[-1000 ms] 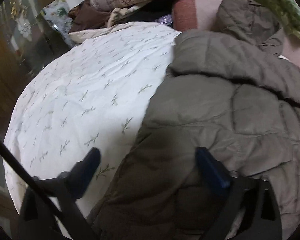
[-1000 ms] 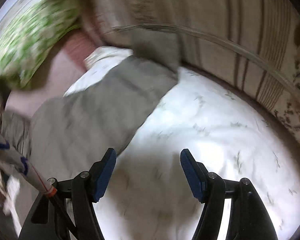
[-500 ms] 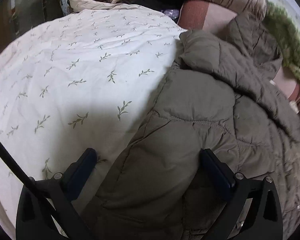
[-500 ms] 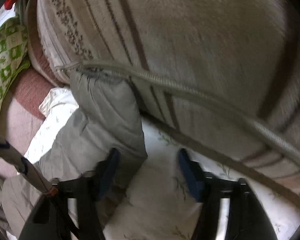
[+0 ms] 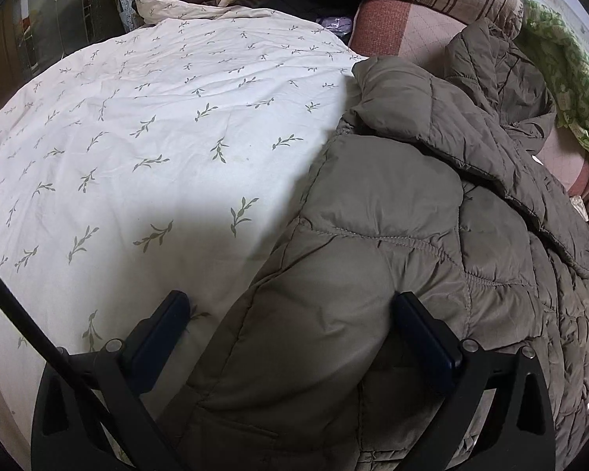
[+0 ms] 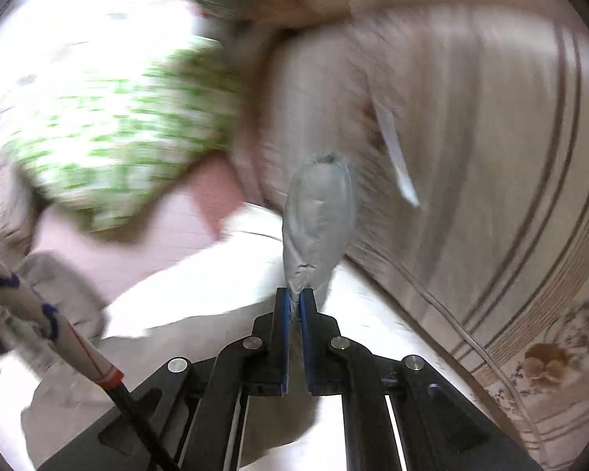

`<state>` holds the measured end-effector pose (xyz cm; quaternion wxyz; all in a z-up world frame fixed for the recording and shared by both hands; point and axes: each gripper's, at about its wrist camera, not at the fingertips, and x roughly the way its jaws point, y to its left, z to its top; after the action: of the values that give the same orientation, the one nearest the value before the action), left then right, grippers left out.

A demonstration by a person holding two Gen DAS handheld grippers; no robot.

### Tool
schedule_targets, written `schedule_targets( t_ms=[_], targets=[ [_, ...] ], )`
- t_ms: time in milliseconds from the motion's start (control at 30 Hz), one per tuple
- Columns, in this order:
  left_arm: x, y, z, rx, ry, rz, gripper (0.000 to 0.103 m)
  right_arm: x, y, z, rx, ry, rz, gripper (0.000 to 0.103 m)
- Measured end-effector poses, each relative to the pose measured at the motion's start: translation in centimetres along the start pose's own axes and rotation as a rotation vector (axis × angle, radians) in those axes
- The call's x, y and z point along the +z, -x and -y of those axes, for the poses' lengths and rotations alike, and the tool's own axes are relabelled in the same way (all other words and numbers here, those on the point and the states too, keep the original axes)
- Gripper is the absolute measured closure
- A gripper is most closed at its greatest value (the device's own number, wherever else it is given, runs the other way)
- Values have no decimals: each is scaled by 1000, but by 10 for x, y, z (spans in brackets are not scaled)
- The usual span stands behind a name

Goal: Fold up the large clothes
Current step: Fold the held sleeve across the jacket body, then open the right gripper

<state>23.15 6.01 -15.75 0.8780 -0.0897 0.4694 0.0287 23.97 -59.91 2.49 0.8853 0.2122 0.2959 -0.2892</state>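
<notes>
An olive quilted puffer jacket (image 5: 432,212) lies crumpled on the right side of a white leaf-print bed cover (image 5: 145,137). My left gripper (image 5: 290,306) is open, its blue fingers straddling the jacket's left edge near me. In the blurred right wrist view, my right gripper (image 6: 293,299) is shut on a bunched grey-olive end of the jacket (image 6: 318,216), which stands up above the fingertips and off the bed.
A striped beige blanket (image 6: 491,157) rises along the right of the right wrist view. A green patterned pillow (image 5: 565,59) and a pink cushion (image 5: 396,27) lie at the bed's head. Dark furniture (image 5: 27,31) stands at the far left.
My right gripper has closed on the jacket's end and lifted it off the bed. My left gripper moved lower and closer over the jacket's edge, still open.
</notes>
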Motion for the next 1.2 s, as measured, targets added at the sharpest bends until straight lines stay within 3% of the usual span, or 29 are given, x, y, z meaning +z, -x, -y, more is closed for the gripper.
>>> schedule_targets(
  t_ms=[200,367,567,767,867,967,1067,1133,1200],
  targets=[
    [0,0,0,0,0,0,0,-16,89,-130,218,209,41,97],
    [0,0,0,0,0,0,0,-62,108,-246,382,366,-17,97],
    [0,0,0,0,0,0,0,-151,93,-362,523,517,-152,97],
    [0,0,0,0,0,0,0,-246,42,-442,548,624,-303,102],
    [0,1,-1,0,0,0,0,-286,15,-460,546,650,-418,102],
    [0,1,-1,0,0,0,0,-296,4,-450,537,605,-454,100],
    [0,1,0,0,0,-1,0,-291,10,-416,522,570,-446,80],
    [0,1,-1,0,0,-1,0,-284,21,-390,484,585,-391,56],
    [0,1,-1,0,0,-1,0,-275,31,-368,431,617,-322,54]
  ],
)
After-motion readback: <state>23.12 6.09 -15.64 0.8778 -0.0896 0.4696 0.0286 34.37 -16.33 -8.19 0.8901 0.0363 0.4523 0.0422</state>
